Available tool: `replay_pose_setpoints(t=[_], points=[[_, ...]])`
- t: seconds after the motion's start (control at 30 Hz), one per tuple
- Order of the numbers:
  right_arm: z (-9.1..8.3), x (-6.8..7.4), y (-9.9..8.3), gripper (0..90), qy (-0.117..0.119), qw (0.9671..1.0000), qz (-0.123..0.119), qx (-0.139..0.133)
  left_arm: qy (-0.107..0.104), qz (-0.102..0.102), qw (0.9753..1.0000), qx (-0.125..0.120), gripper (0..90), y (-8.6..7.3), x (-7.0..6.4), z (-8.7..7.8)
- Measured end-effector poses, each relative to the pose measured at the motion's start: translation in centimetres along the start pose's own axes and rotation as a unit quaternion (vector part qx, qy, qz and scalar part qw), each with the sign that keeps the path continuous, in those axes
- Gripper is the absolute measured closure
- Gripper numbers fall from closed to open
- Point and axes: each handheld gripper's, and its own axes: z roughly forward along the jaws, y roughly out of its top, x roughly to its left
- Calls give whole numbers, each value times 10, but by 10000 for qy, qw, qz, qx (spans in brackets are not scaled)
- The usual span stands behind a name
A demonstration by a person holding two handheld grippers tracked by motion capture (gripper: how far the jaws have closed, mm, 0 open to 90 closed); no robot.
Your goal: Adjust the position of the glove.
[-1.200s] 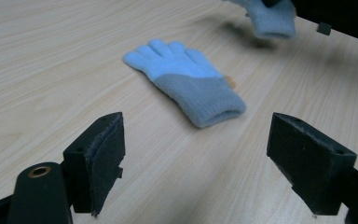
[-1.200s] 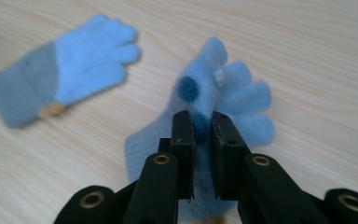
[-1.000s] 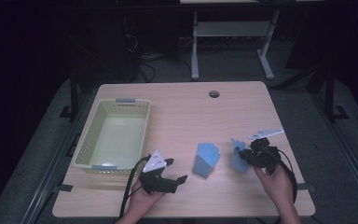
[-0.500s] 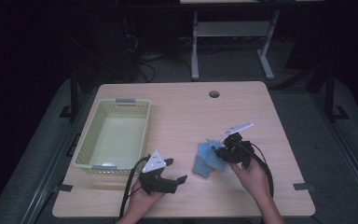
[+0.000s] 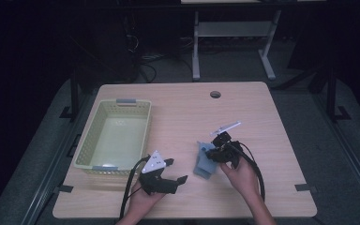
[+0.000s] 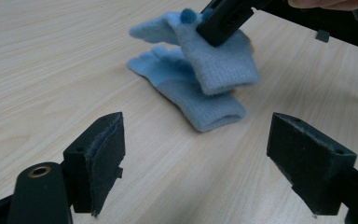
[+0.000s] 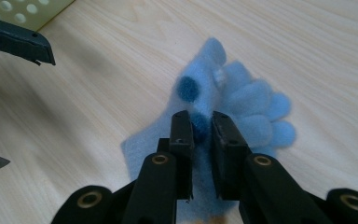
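Gloves [image 5: 205, 161] on pale wood table [image 5: 262, 117] — right gripper [image 5: 217, 152] pinching one, left gripper [image 5: 176, 171] wide — dark room.

On my feed, the counter [image 6: 51, 70] is pale wood-grain laminate, smooth with a soft matt sheen. Both gloves are fuzzy light blue knit fleece: the lifted glove [image 6: 219, 60] shows a ribbed cuff and darker blue felt dots, and the lying glove [image 6: 191, 100] looks equally woolly. My fingers [image 6: 105, 158] are matt black plastic faced with rough dark padding. The basket [image 5: 115, 136] is glossy yellow-green perforated plastic.
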Motion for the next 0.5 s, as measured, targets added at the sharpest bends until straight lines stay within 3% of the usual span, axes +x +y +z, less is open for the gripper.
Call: replay_pose_setpoints(t=[0.37,0.5], points=[[12,4,-1,781,120,9998,124,120,-4,14,10000,22,190,0,0,0],[18,4,-3,778,43,9998,99,182,4,10,10000,23,190,0,0,0]])
